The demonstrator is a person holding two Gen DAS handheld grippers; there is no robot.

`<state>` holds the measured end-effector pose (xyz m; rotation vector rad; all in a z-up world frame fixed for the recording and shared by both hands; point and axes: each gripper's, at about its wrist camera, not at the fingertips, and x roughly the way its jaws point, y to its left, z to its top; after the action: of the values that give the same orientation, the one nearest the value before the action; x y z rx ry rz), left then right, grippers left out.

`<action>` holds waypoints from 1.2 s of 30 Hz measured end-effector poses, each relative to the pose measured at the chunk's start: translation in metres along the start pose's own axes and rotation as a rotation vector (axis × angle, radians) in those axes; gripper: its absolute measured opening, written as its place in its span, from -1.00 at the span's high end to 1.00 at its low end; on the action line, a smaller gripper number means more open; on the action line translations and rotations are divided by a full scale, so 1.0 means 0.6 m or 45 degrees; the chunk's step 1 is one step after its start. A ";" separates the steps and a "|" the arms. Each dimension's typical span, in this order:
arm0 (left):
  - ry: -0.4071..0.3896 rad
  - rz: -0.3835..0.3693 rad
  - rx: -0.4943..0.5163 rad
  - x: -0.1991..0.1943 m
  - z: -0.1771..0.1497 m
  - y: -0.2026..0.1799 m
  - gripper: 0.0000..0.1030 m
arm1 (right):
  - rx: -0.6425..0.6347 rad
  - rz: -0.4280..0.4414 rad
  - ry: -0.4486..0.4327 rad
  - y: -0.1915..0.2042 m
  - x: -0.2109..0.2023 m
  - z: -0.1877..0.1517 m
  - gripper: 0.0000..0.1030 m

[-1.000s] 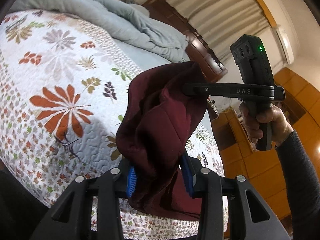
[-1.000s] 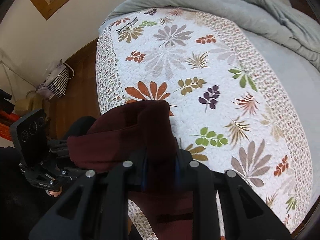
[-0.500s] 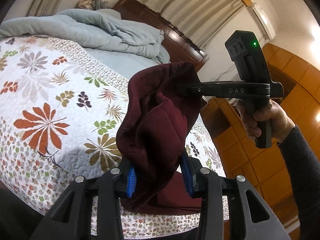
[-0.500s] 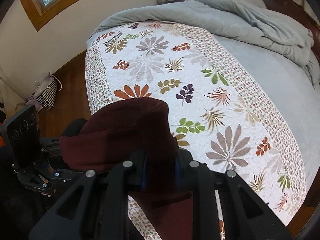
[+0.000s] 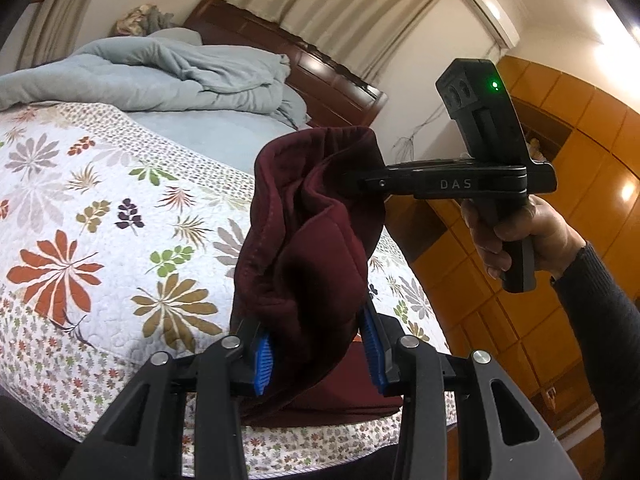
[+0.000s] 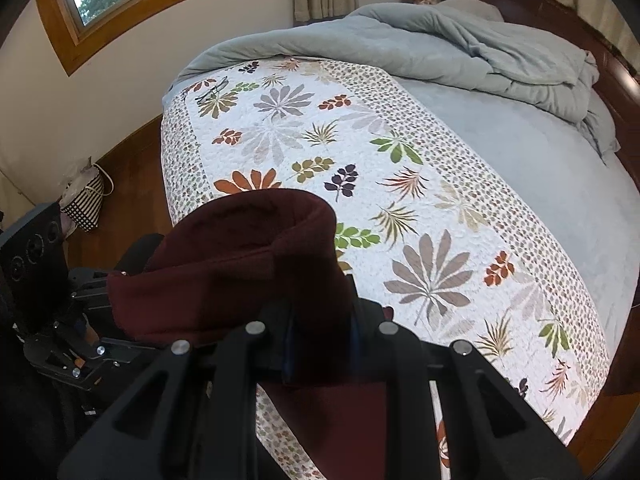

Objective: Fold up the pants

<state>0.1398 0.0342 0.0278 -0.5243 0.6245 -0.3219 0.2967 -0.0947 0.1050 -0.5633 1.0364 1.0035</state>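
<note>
Left tongs are clamped on a bunched dark maroon fleece pair of pants, and the right tongs pinch the same fabric too. So the pants hang in the air between both, above the white leaf-print quilted bed, grey-blue duvet behind.

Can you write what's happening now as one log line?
step: lifting | left gripper: shut on maroon pants | right gripper: shut on pants | pants: above floral quilt
</note>
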 end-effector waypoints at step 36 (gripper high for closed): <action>0.208 -0.129 0.293 0.160 -0.071 -0.176 0.28 | 0.121 -0.092 -0.089 -0.136 -0.040 -0.217 0.61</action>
<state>0.1734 -0.1101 0.0120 -0.3105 0.7092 -0.5296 0.3084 -0.2447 0.0652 -0.4813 0.9900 0.8995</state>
